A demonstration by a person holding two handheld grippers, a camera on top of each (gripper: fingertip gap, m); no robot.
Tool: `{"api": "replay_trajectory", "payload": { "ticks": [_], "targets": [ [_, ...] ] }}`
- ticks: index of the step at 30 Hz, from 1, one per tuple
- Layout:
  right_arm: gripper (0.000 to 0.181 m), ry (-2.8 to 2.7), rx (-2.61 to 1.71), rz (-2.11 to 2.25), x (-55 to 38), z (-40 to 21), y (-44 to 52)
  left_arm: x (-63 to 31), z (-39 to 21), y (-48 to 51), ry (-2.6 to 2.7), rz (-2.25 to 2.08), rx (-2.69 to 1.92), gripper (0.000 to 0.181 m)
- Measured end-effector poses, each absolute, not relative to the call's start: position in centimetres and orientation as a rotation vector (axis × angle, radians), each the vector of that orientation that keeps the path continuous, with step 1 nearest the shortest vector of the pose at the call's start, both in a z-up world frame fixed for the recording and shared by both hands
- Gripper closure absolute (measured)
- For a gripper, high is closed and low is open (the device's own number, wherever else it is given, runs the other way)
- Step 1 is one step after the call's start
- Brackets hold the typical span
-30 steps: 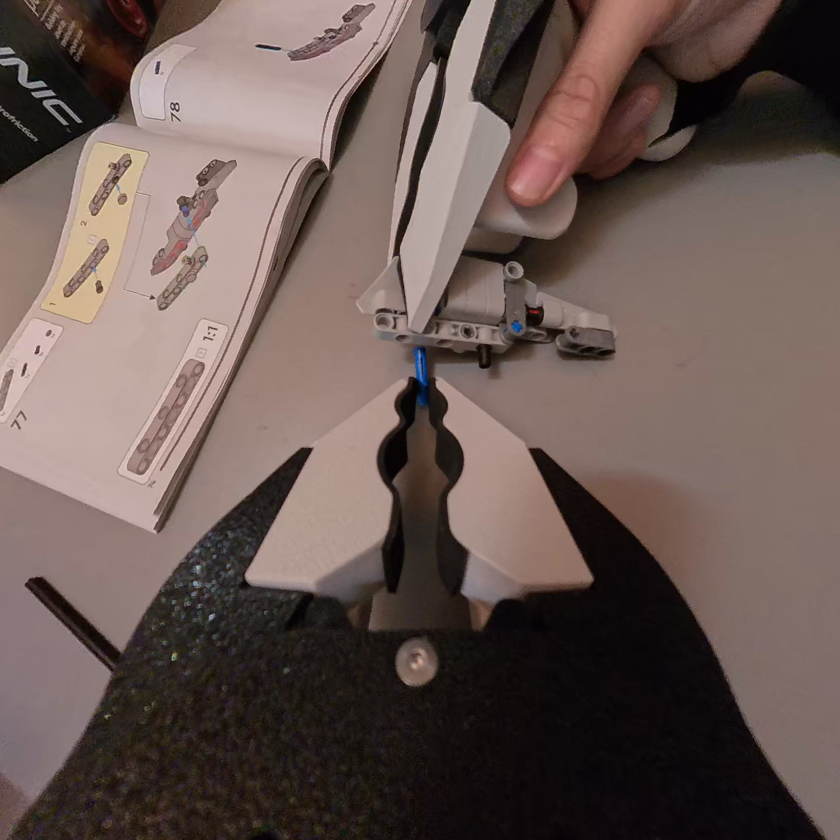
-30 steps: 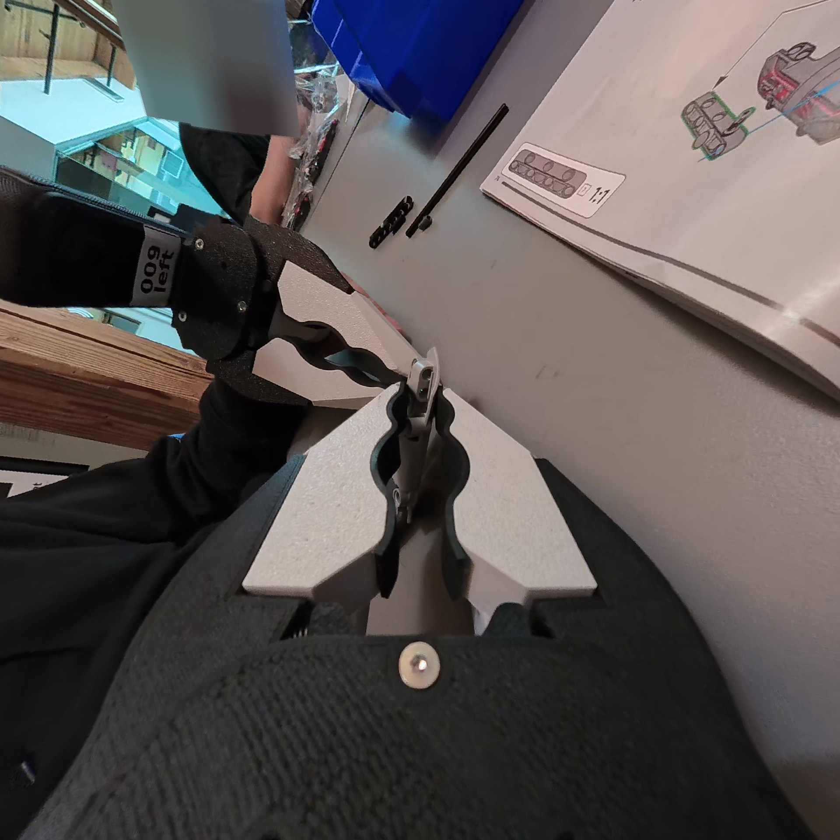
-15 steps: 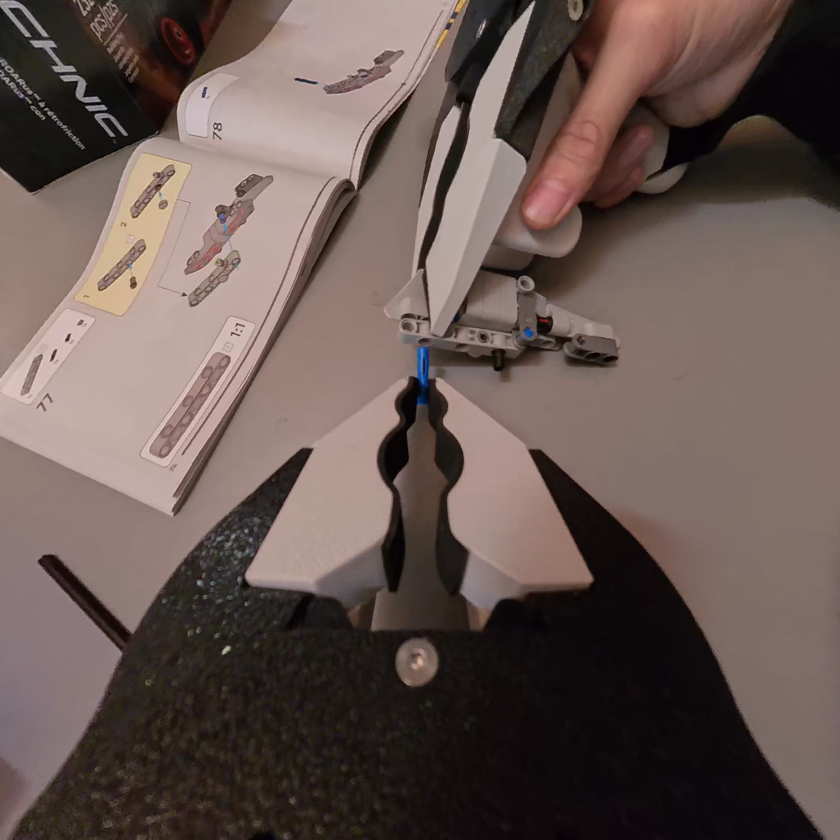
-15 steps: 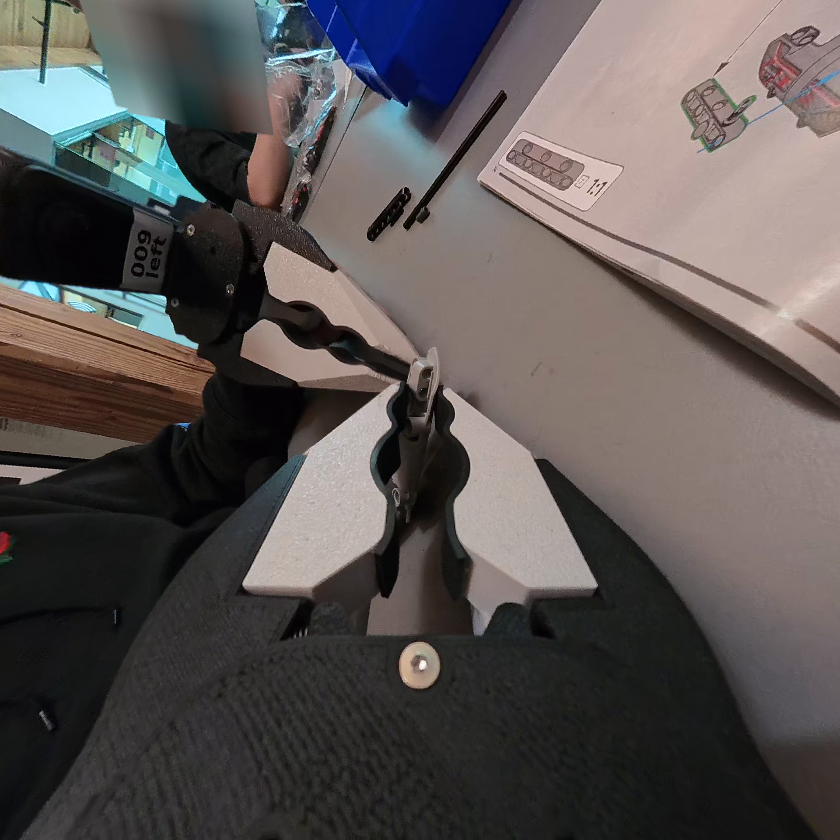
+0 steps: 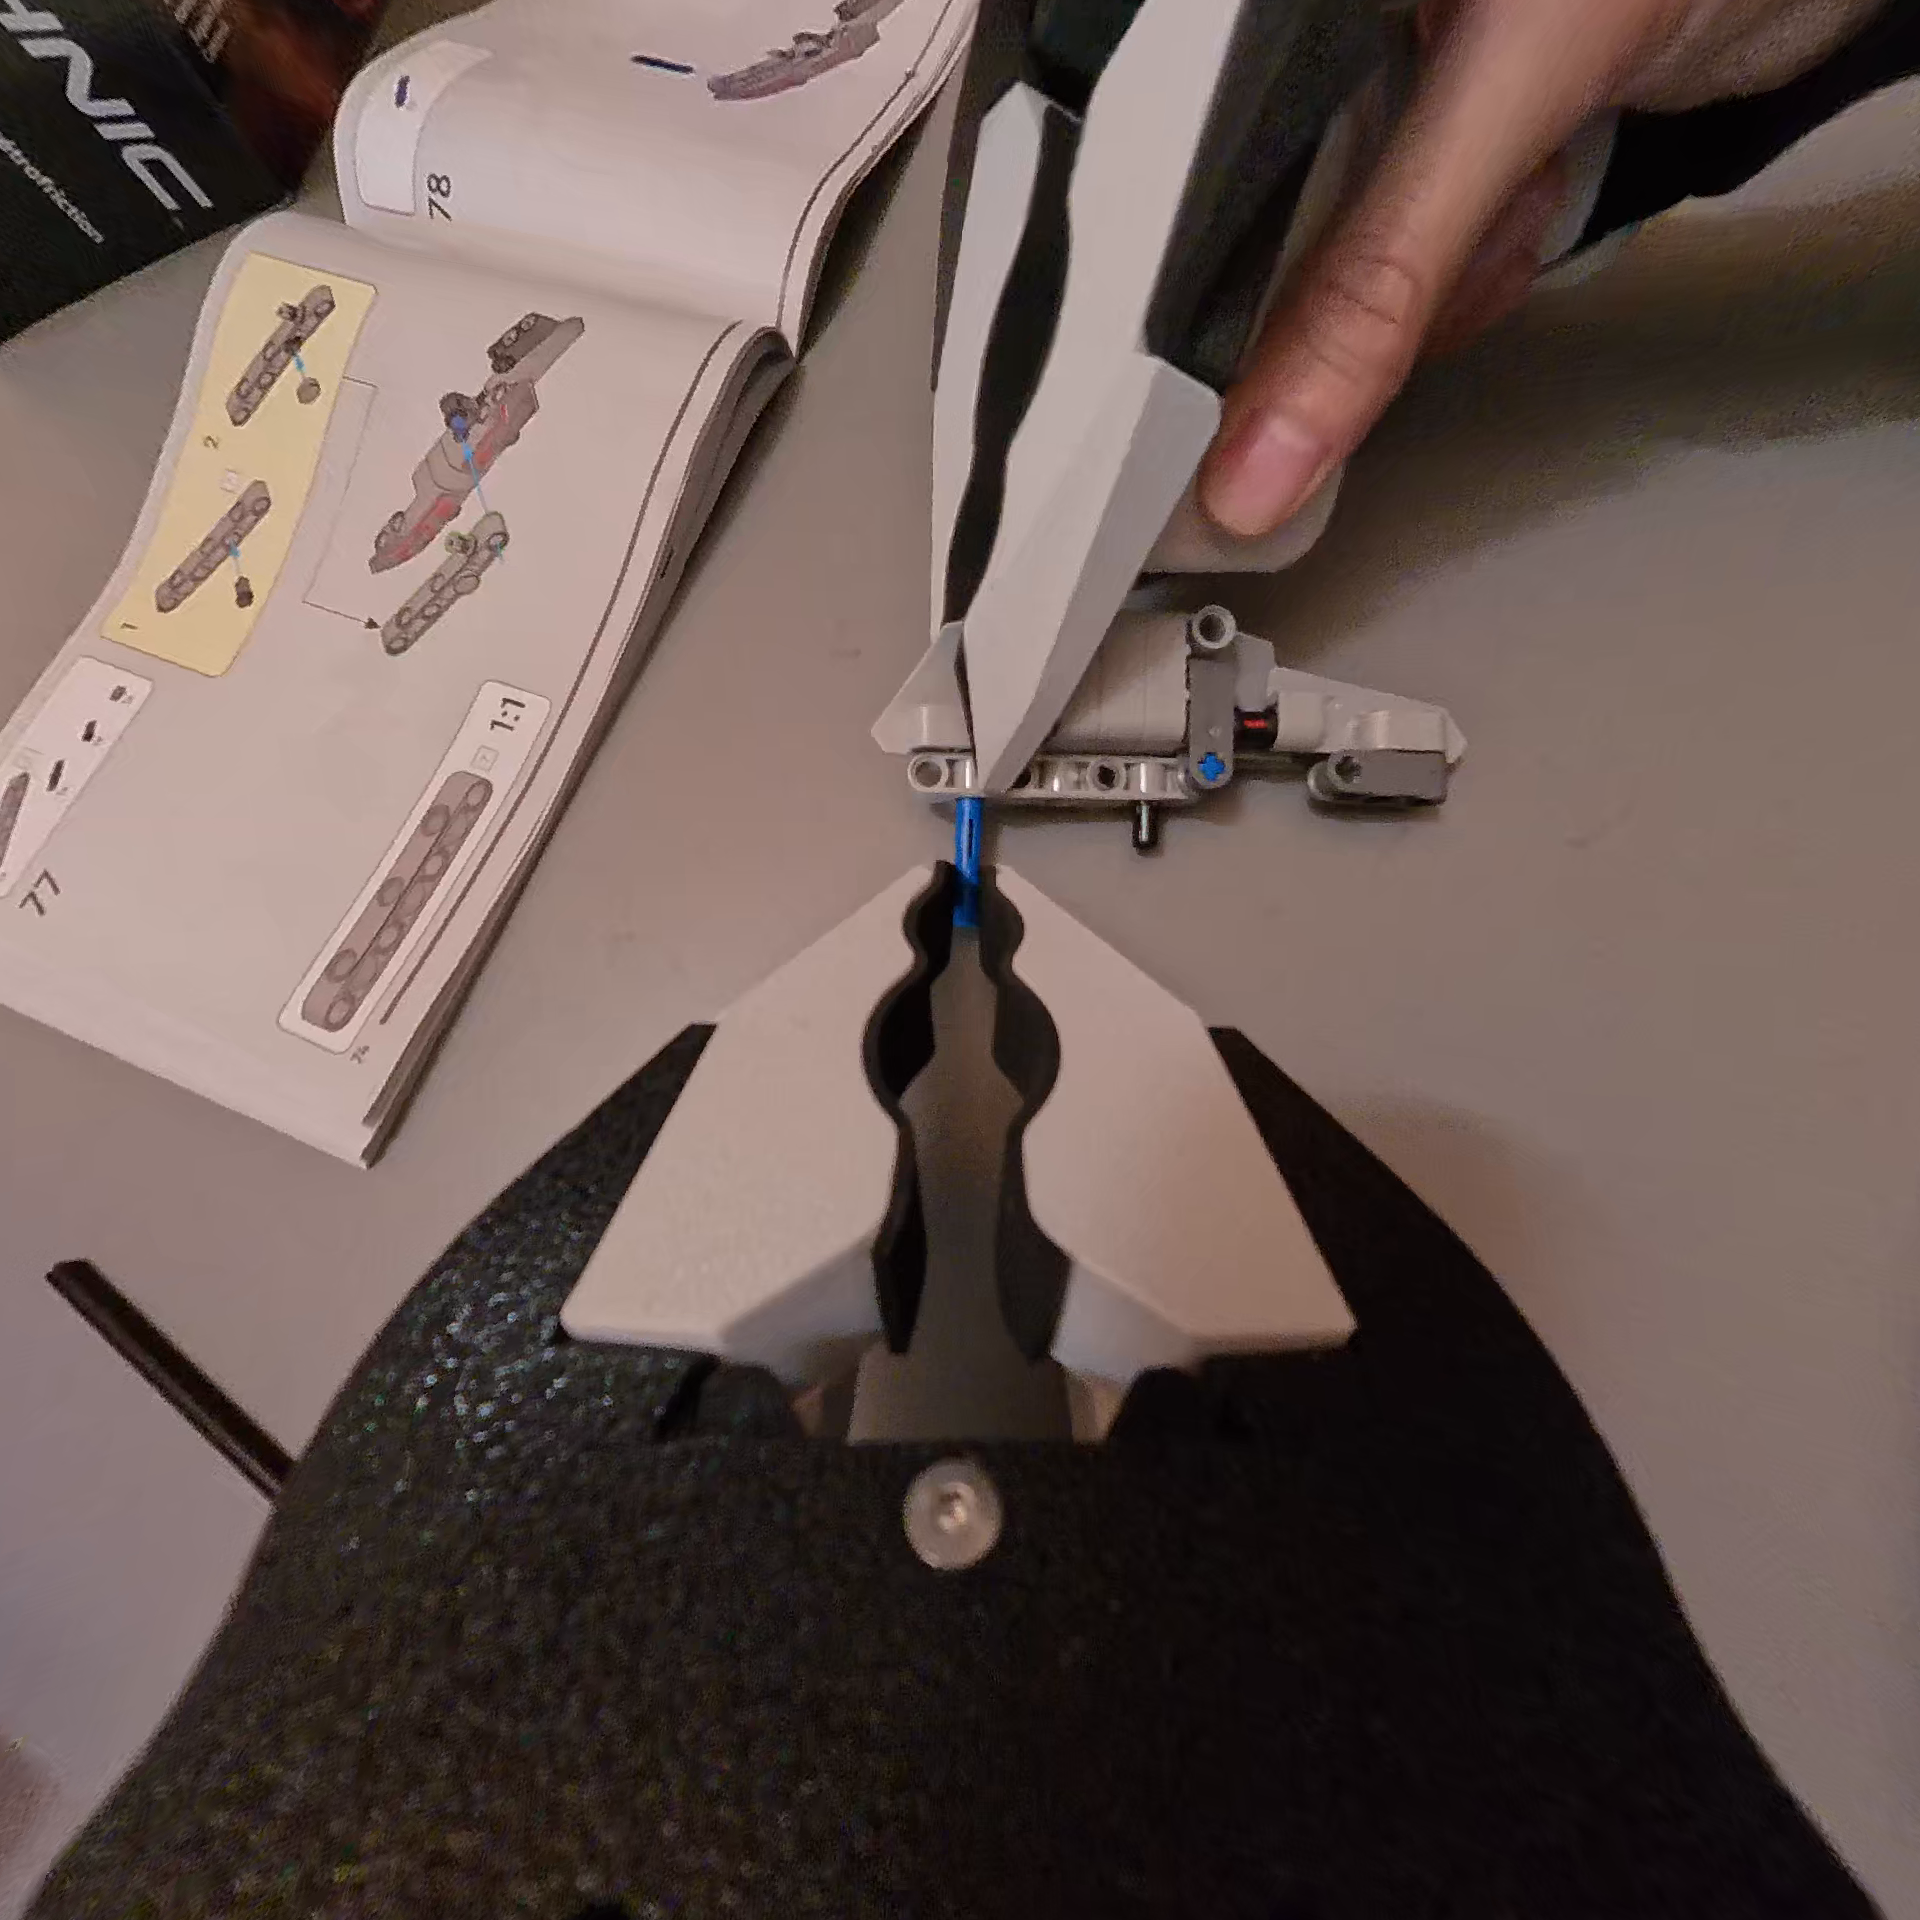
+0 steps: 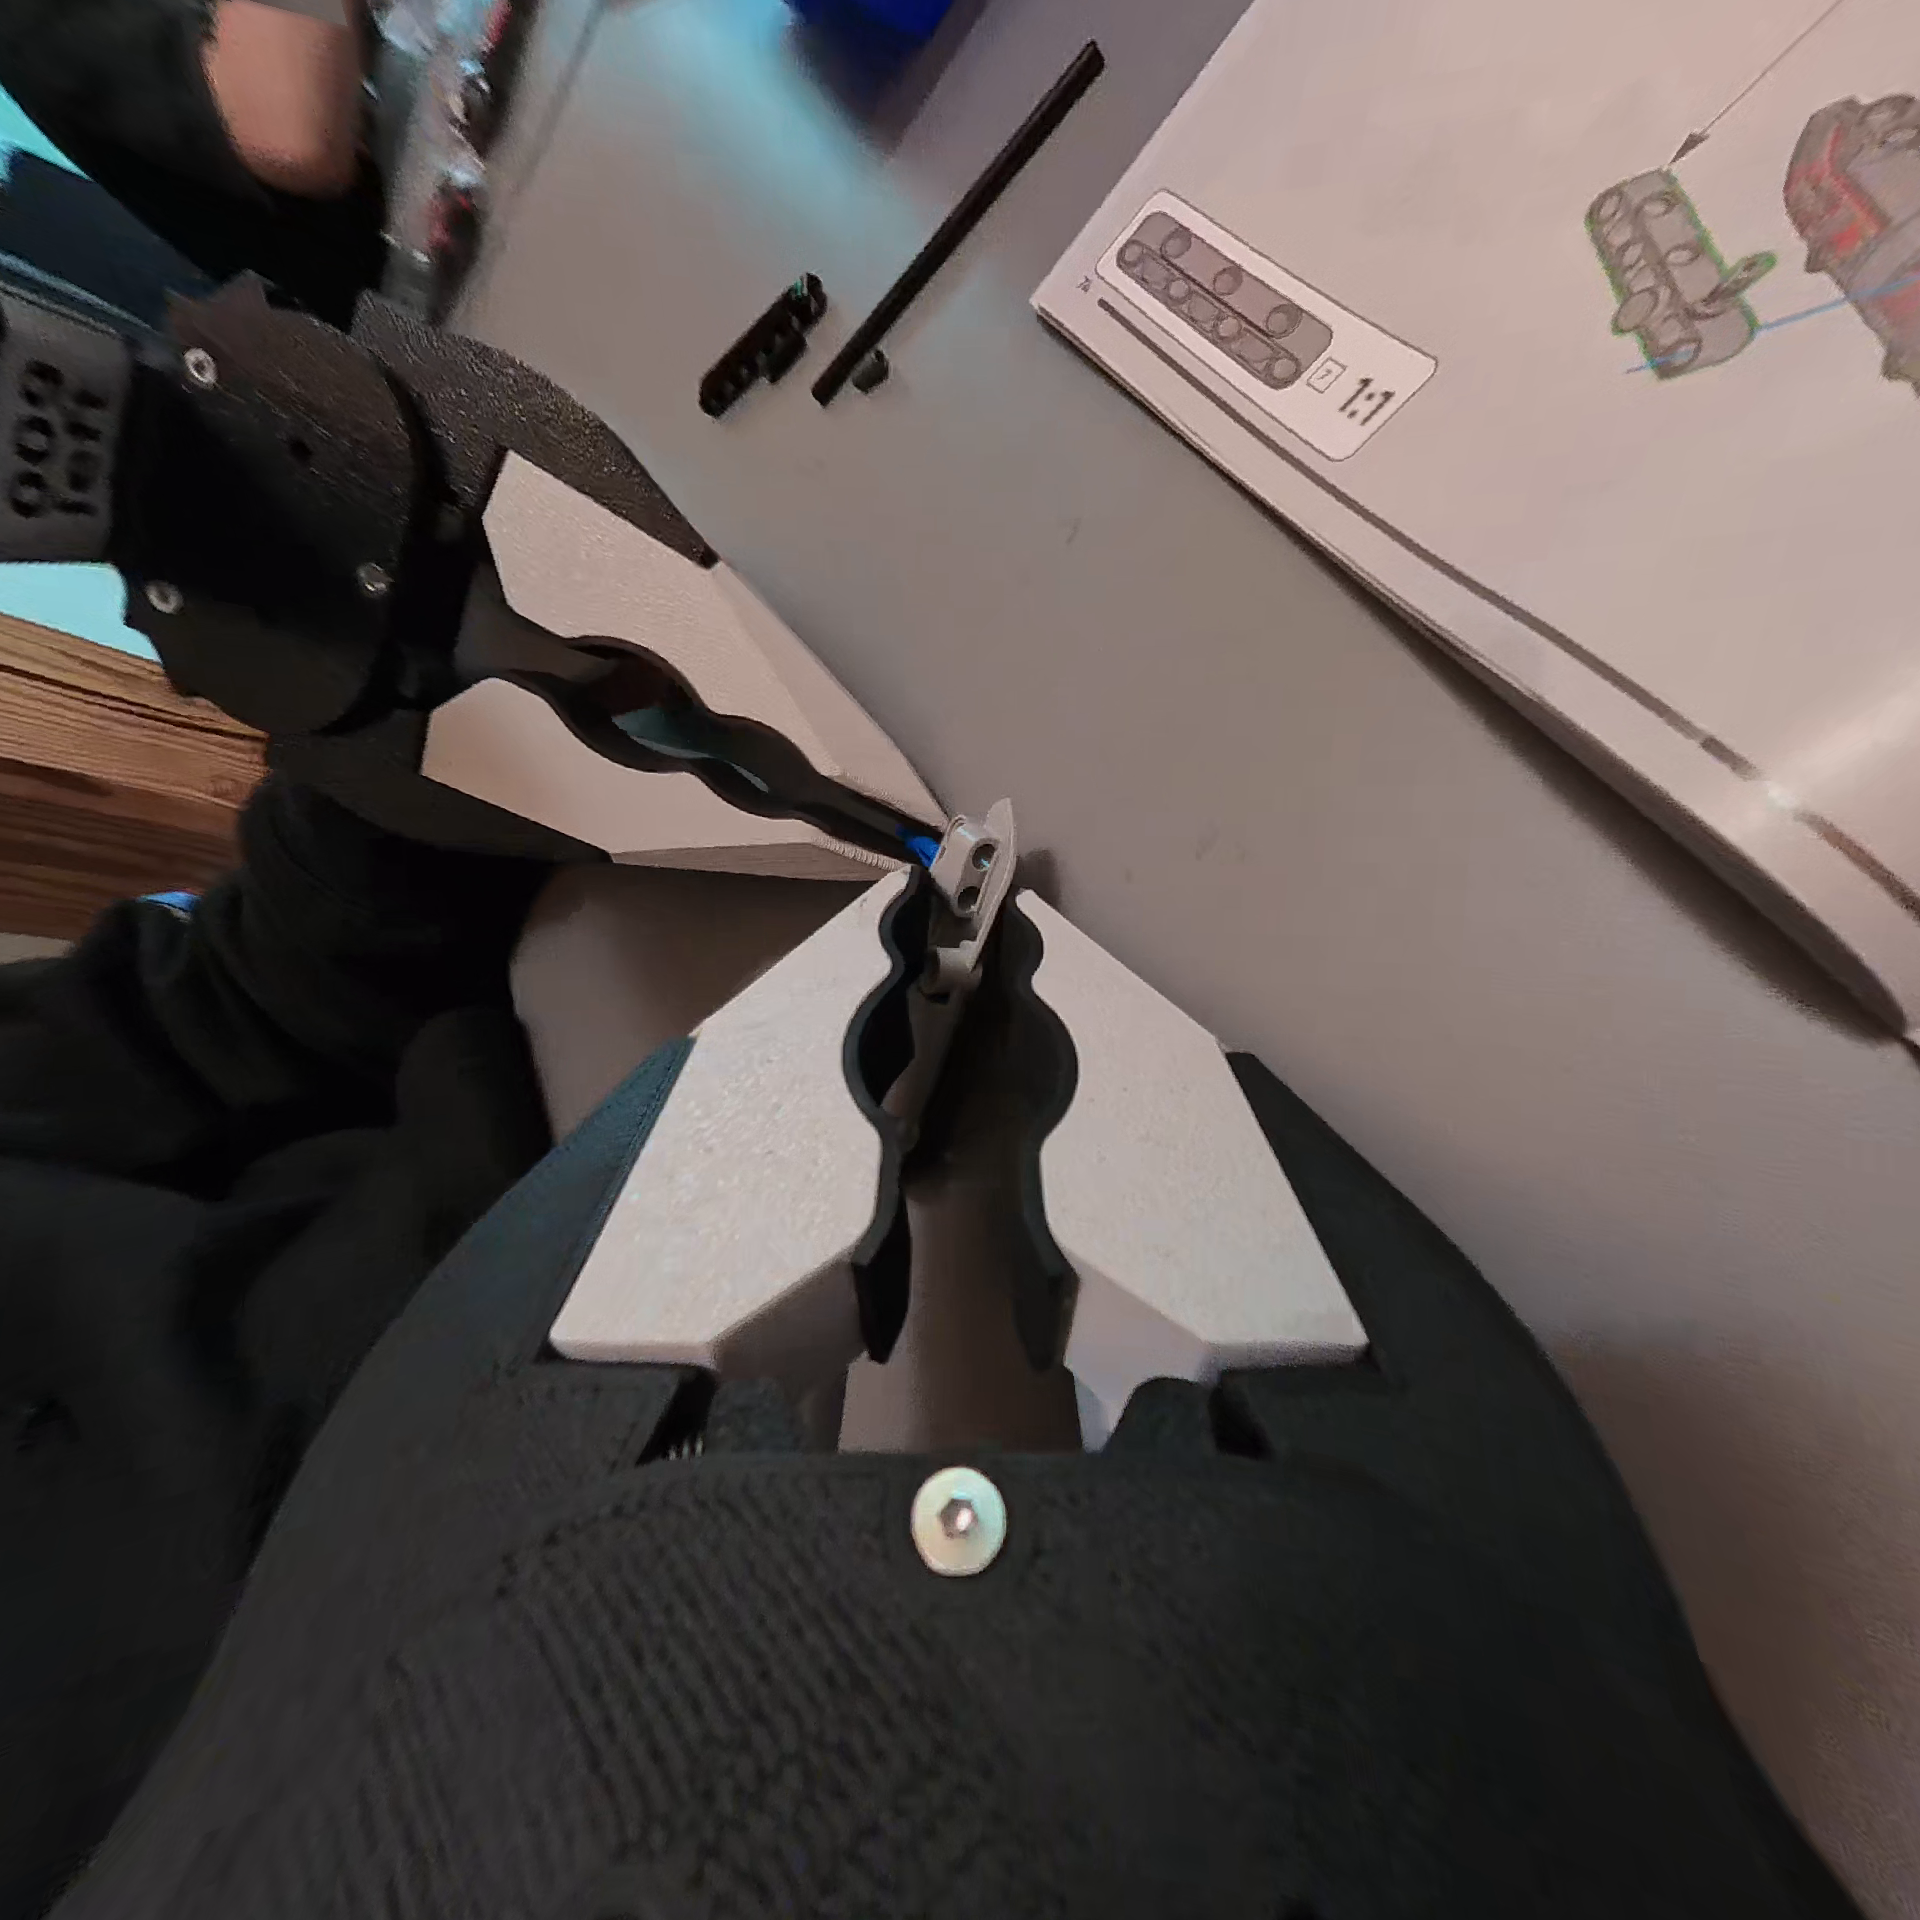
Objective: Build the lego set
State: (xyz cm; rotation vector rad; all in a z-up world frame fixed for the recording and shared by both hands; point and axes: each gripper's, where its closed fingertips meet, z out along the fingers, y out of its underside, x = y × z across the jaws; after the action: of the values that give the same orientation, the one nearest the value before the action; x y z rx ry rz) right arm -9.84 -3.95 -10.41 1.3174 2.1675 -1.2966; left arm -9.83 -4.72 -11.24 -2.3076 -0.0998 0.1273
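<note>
My left gripper point(image 5: 965, 883) is shut on a thin blue axle pin point(image 5: 967, 847). The pin's far end touches a hole in the lower beam of a light grey lego assembly point(image 5: 1164, 727). My right gripper point(image 6: 961, 914) is shut on that assembly point(image 6: 971, 862) near its left end and holds it at the grey table point(image 5: 1558, 1039). In the left wrist view the right gripper point(image 5: 977, 764) comes down from above with a hand point(image 5: 1351, 312) on it. A short black pin point(image 5: 1143, 828) sticks out of the beam toward me. The left gripper point(image 6: 909, 844) also shows in the right wrist view.
An open instruction booklet point(image 5: 312, 623) lies left of the assembly, also in the right wrist view point(image 6: 1558, 416). A black box point(image 5: 104, 156) sits at the far left. A long black axle point(image 6: 956, 223) and a small black beam point(image 6: 764, 343) lie on the table. Both grippers' tips are close together, under 4 cm apart.
The left gripper with the blue pin has closed in on the assembly; the pin tip now meets the beam. The right gripper keeps its hold and looms larger.
</note>
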Motion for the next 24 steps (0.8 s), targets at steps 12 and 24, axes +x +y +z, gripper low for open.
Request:
{"api": "replay_trajectory", "payload": {
  "ticks": [12,24],
  "targets": [
    [0.171,2.13,1.239,-1.31,-9.99,-10.4,-4.05,-9.78,-11.25,-4.71,-0.089,0.141,-2.312,0.18],
    [0.171,2.058,1.204,-1.421,-10.09,-9.8,-4.34,-9.8,-11.12,-4.49,-0.117,0.117,-2.301,0.18]
  ]
}}
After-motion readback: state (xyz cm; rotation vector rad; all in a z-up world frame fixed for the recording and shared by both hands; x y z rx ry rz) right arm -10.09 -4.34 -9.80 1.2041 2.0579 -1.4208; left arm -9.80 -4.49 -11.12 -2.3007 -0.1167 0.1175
